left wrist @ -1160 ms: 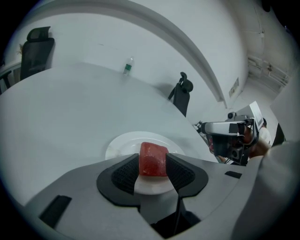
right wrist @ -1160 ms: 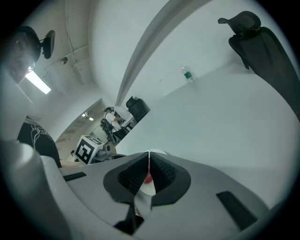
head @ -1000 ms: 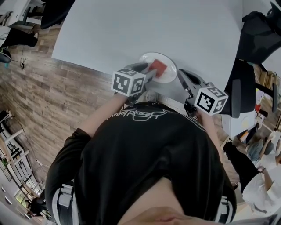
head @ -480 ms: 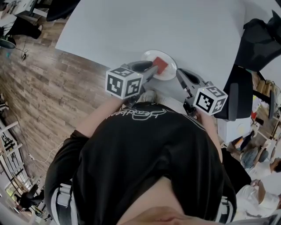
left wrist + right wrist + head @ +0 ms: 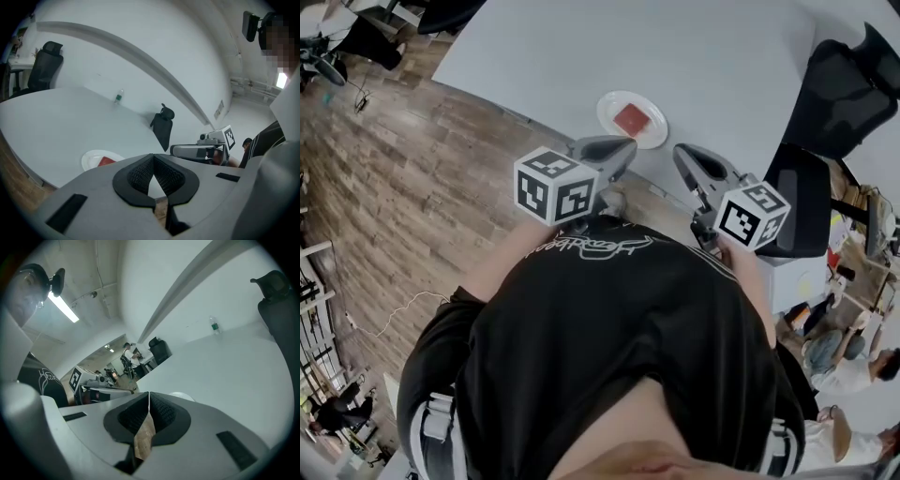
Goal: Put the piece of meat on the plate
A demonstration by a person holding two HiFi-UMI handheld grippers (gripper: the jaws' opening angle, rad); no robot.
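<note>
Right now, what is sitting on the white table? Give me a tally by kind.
plate: 1
piece of meat: 1 (red, lying on the plate)
bottle: 1 (small, standing at the far side)
Total: 3

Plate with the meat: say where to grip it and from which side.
Probably grip the plate by its bare rim nearest the table edge, coming in low from there; it lies flat and shallow, with the meat at its middle.
</note>
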